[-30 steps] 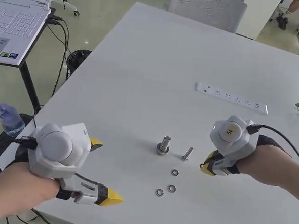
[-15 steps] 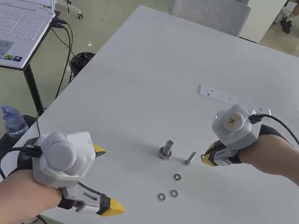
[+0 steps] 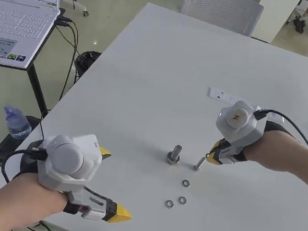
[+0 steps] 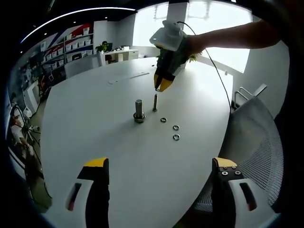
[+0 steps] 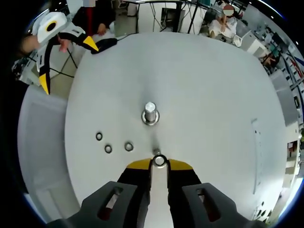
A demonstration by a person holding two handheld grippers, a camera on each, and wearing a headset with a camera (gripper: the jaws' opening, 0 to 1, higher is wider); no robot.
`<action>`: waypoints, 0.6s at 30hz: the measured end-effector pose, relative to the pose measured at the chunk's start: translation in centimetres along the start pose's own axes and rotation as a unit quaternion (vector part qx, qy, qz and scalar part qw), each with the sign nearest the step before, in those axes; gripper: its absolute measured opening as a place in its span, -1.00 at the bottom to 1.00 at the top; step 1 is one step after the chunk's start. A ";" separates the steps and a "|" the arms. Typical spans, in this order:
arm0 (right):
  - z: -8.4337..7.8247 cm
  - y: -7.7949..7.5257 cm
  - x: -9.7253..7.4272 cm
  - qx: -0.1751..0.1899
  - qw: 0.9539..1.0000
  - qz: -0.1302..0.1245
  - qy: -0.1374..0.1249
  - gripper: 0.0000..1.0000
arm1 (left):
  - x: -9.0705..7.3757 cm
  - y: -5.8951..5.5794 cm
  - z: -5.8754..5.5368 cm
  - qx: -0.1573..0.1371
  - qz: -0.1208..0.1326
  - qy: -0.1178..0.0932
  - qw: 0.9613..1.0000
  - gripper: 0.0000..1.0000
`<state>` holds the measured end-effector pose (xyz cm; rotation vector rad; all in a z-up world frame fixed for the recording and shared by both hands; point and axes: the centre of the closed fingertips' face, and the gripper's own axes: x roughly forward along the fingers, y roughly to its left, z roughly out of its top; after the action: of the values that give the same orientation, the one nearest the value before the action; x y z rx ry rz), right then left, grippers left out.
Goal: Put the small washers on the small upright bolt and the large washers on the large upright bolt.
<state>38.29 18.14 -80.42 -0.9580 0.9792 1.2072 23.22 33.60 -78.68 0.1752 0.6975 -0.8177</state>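
Left gripper (image 3: 112, 183): at the near left of the table (image 3: 145, 83), hanging above it; jaws spread wide, grasping nothing, touching nothing.
Large upright bolt (image 3: 174, 154): standing mid-table, to the right of the left gripper and well apart from it; wider collar at the foot, cannot tell whether washers or the bolt's own head.
Loose washers (image 3: 182, 200): three, lying flat on the table on the near side of both bolts, close together but not touching, one a little farther than the other two.
Small upright bolt (image 3: 199, 164): just right of the large upright bolt, apart from it, shaft bare.
Right gripper (image 3: 213, 158): right of the small upright bolt, tips just beside its top; jaws pinched nearly together, clenched on what looks like a small washer (image 5: 160, 161), a ring sitting between the yellow tips.
Power strip (image 3: 233, 99): far right, flat on the table.
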 end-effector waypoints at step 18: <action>0.0 -0.1 1.1 -0.011 1.000 0.009 0.020 -0.75 | 0.5 -0.1 -0.3 -0.002 -0.008 0.001 1.000 0.89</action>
<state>38.45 18.47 -81.44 -0.9946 1.0099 1.2201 23.27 33.33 -79.24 0.1663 0.7040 -0.8317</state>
